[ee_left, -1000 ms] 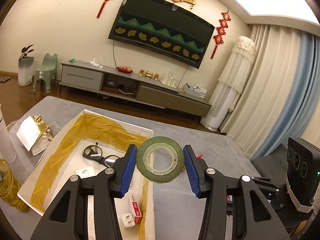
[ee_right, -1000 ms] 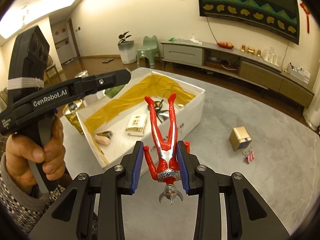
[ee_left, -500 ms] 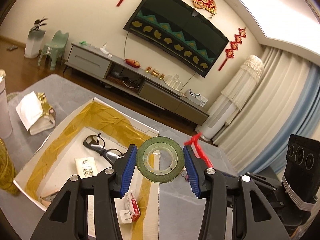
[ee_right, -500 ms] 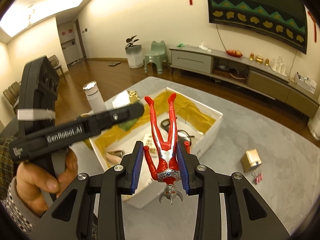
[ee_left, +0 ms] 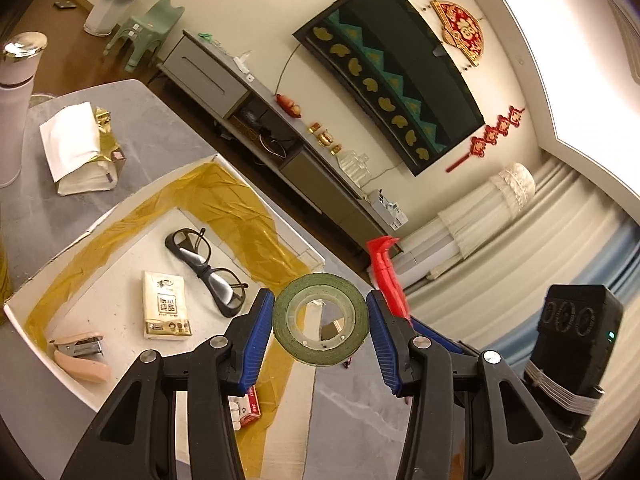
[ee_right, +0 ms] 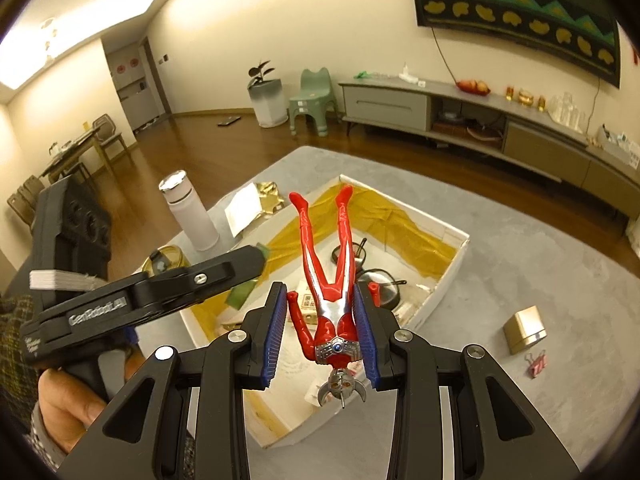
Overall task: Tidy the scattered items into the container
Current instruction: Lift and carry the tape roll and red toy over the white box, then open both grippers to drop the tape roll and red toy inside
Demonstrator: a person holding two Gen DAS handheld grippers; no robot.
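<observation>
My left gripper (ee_left: pixel 320 322) pinches the tape roll (ee_left: pixel 320 319) across its rim, light, stiff, slick-sided; right gripper (ee_right: pixel 323 330) clamps the toy figure (ee_right: pixel 327 280) at the torso, hard plastic, thin limbs; both above the box (ee_right: pixel 456 264), release low

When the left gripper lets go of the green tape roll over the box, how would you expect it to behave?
The green tape roll looks rigid and light. Being a ring held on edge between the left gripper's pads, it may roll or wobble after landing in the white box.
</observation>
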